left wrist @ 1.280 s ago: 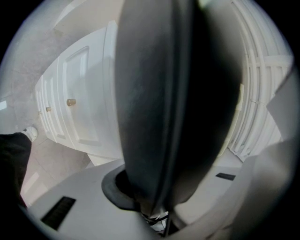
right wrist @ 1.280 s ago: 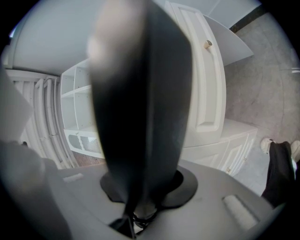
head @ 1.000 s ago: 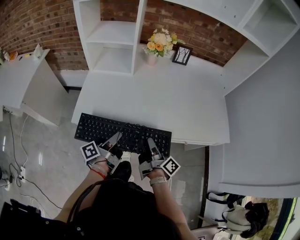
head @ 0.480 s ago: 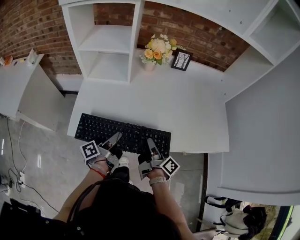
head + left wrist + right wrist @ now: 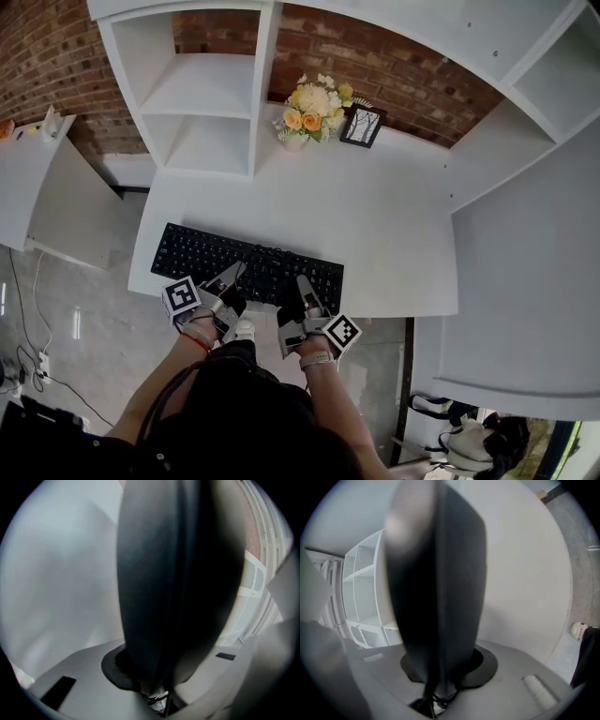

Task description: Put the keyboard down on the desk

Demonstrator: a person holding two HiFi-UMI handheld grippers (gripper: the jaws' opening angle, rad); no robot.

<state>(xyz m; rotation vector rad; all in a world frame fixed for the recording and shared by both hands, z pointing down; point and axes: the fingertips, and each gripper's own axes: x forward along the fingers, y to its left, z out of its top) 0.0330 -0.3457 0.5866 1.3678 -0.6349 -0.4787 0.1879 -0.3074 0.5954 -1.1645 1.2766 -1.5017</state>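
A long black keyboard (image 5: 246, 263) hangs flat over the near edge of the white desk (image 5: 375, 216), its front edge held by both grippers. My left gripper (image 5: 228, 281) is shut on the keyboard's near edge left of centre. About a hand's width to the right, my right gripper (image 5: 303, 289) is shut on that same edge. In the left gripper view the keyboard (image 5: 178, 583) fills the middle as a dark slab between the jaws. The right gripper view shows the keyboard (image 5: 440, 597) the same way, edge-on and blurred.
At the back of the desk stand a vase of flowers (image 5: 309, 108) and a small picture frame (image 5: 363, 125). White shelves (image 5: 202, 94) rise behind, with a brick wall (image 5: 56, 56) beyond. A white side unit (image 5: 42, 187) stands to the left, and grey floor (image 5: 84, 319) lies below.
Both grippers and the keyboard have moved forward over the desk; the keyboard's far part now overlaps the desk top more than before. The grip has not changed.
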